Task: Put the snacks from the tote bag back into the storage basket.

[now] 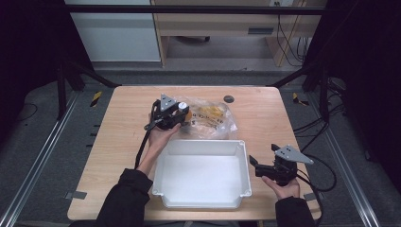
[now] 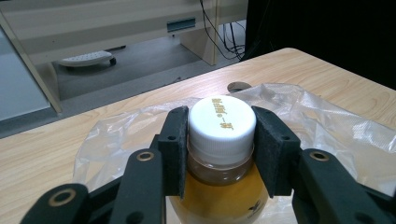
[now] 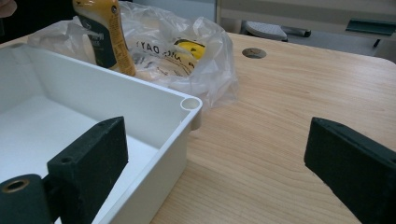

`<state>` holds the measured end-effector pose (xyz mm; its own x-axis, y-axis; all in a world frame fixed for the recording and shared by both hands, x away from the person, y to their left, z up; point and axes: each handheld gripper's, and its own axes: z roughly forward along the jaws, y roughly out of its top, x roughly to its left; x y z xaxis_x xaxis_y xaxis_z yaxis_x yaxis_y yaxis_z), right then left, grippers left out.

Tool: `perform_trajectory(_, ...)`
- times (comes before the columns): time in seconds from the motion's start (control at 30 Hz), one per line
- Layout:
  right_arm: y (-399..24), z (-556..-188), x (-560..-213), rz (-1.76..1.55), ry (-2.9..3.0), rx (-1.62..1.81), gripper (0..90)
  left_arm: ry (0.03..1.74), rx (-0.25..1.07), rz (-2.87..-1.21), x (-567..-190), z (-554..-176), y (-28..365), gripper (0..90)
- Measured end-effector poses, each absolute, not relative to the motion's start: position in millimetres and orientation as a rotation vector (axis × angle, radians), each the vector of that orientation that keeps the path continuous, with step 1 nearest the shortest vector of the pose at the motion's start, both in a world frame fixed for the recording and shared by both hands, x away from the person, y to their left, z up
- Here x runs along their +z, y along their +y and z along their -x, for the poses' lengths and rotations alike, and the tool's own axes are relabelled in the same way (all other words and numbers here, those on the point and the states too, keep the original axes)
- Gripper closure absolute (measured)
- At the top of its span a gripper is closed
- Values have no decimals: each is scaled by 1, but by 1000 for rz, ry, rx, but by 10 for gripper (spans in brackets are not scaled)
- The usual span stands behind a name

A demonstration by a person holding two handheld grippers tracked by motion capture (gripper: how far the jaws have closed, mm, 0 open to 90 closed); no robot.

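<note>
The pale wooden counter [image 1: 265, 123] carries a white rectangular plastic tub [image 1: 201, 201] at its near edge, empty and ready to receive goods. Beyond it, toward the far edge, lies a crumpled clear plastic bag [image 1: 215, 124]. The left tongs [image 2: 222, 140] clamp the white screw cap of a bottle of amber liquid [image 2: 224, 196] standing upright in that bag, probably to lift it out. The right tongs [image 3: 215, 158] gape wide beside the tub's right wall, holding nothing.

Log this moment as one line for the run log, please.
left gripper: shut on bottle at its white cap, in plastic bag | right gripper: open, idle beside white bin
</note>
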<state>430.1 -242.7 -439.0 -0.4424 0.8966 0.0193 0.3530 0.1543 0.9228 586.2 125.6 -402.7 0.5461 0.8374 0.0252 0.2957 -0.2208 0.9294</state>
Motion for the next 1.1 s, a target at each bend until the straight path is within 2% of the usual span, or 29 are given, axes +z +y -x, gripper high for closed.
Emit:
perform_trajectory(0.73, -243, -430, -439, -1183, 1881, 1269, 66, 982, 701, -1784, -397, -585, 124, 590)
perform_trajectory(1.1, -243, -430, -439, -1184, 1882, 1271, 68, 975, 690, -1724, -382, -576, 133, 590)
